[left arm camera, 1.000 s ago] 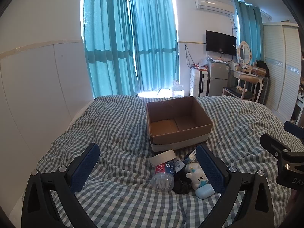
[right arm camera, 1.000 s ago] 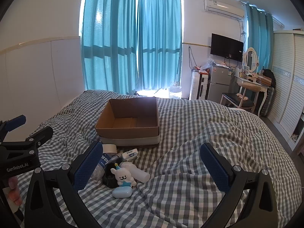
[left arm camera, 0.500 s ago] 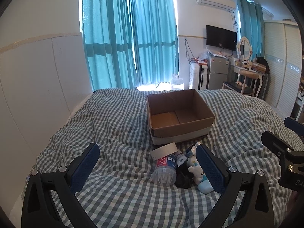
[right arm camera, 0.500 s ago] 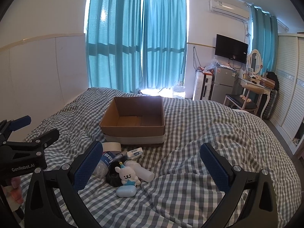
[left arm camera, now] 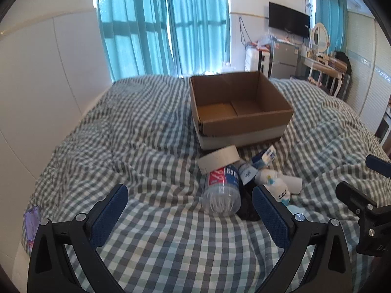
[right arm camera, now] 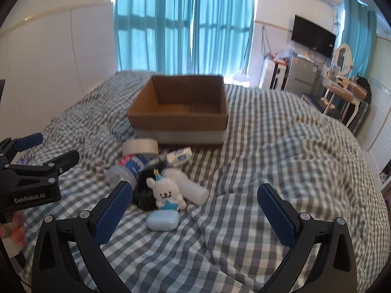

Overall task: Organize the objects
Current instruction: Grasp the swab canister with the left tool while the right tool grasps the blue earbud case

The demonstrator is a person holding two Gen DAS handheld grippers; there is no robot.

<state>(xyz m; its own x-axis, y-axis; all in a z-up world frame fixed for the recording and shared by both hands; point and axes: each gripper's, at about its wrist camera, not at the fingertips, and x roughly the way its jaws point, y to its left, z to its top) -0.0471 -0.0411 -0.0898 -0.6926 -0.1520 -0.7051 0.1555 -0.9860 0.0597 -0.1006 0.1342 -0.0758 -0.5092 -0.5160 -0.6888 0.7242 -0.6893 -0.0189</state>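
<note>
An open, empty cardboard box [left arm camera: 240, 112] [right arm camera: 180, 112] stands on the checked bed. In front of it lies a pile: a tape roll [left arm camera: 218, 158] [right arm camera: 139, 146], a clear jar of cotton swabs [left arm camera: 222, 190] [right arm camera: 127, 168], a small blue-and-white packet [left arm camera: 265, 157] [right arm camera: 179, 157], a white bear toy [left arm camera: 278, 188] [right arm camera: 167, 193], a white bottle [right arm camera: 190, 188], a black item [right arm camera: 144, 195] and a pale blue case [right arm camera: 162, 221]. My left gripper [left arm camera: 189, 213] is open and empty, just before the jar. My right gripper [right arm camera: 195, 213] is open and empty, near the blue case.
The checked duvet [right arm camera: 281, 158] is rumpled with folds. A white wall panel [left arm camera: 48, 85] runs along the left. Teal curtains [left arm camera: 166, 24], a fridge, a dressing table [right arm camera: 342, 85] and a wardrobe stand beyond the bed. A purple item [left arm camera: 30, 222] lies at the bed's left edge.
Both grippers have moved forward and lower toward the pile, so the box and objects look larger. Both stay open and empty.
</note>
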